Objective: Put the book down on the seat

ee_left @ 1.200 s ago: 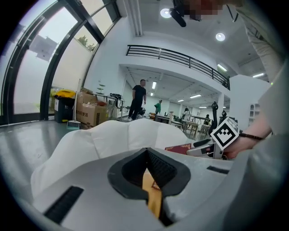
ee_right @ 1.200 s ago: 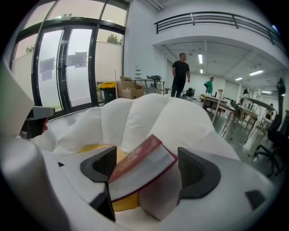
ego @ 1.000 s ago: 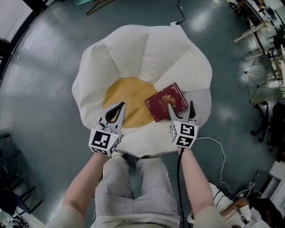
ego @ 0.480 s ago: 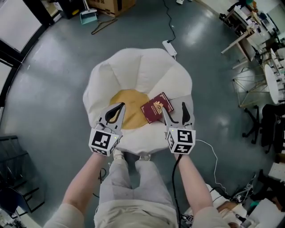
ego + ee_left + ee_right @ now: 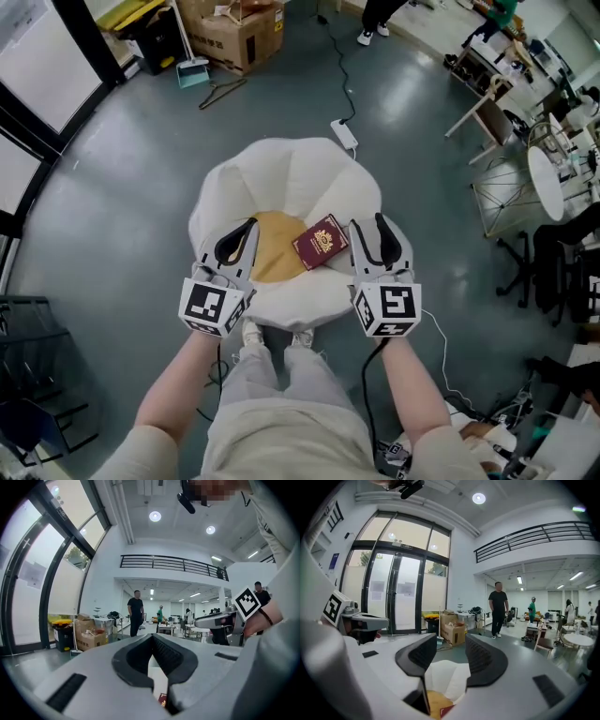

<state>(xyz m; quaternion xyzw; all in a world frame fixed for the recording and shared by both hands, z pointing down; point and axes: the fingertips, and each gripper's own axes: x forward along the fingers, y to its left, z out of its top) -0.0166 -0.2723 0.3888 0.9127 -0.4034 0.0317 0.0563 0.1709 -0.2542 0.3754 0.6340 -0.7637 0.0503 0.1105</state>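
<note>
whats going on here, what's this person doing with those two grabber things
A person stands over a white seat with a gripper in each hand. A red book lies flat on the seat, and neither gripper touches it. The right gripper hovers beside the book, its jaws closing on nothing. The left gripper is shut and empty. The book looks already set down.

Book (image 5: pixel 321 242): dark red cover, gold emblem.
Seat (image 5: pixel 291 178): cream-white lobes, mustard-yellow centre.
Floor (image 5: pixel 112 187): glossy blue-grey.
Box (image 5: pixel 239 28): brown cardboard.
Bin (image 5: pixel 155 42): black, yellow on top.
Dustpan (image 5: pixel 192 73): pale teal.
Power strip (image 5: pixel 343 134): white.
Trousers (image 5: pixel 267 375): light grey.
Shirt (image 5: pixel 281 450): beige.
</note>
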